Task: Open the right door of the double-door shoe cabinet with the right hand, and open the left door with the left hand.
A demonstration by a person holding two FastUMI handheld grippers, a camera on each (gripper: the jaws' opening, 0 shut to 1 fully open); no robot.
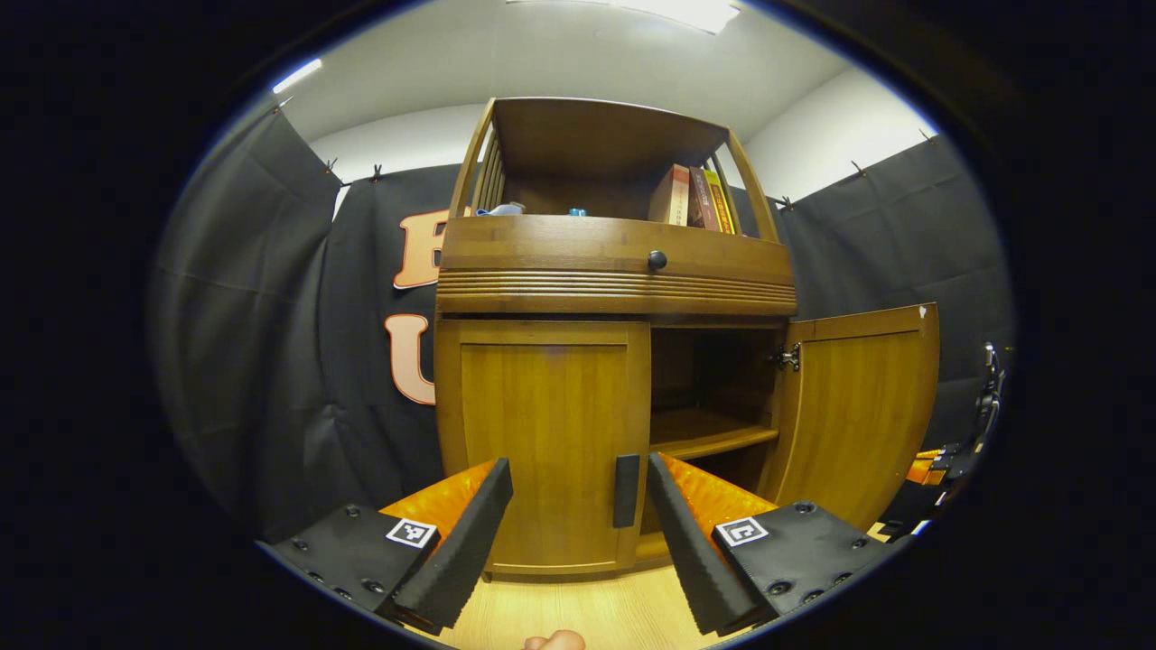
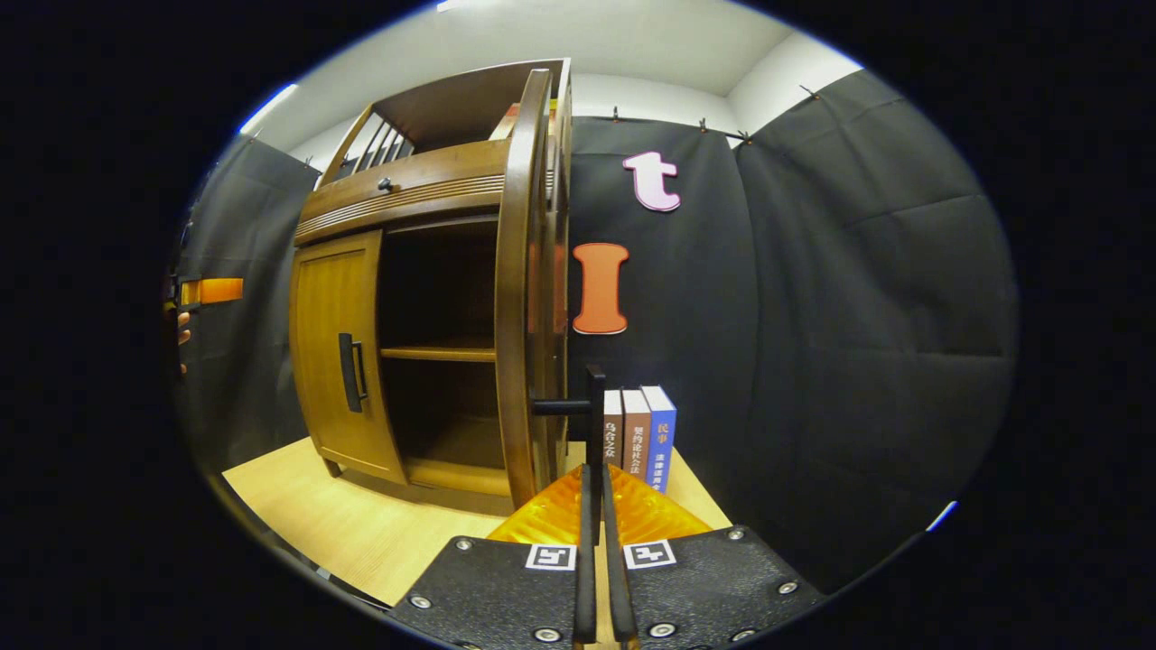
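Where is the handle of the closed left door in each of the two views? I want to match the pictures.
Left gripper view: the left door handle is a dark vertical bar low in the centre, between the open left tool's fingers.
Right gripper view: the same handle sits left of centre, on the closed door beside the open compartment.
Shared landmark: the round drawer knob above the doors.

Wooden shoe cabinet (image 1: 614, 271), one door open.
Right door (image 1: 858, 406) is swung wide, showing a shelf (image 1: 709, 433); left door (image 1: 542, 433) is shut, its dark handle (image 1: 625, 490) upright.
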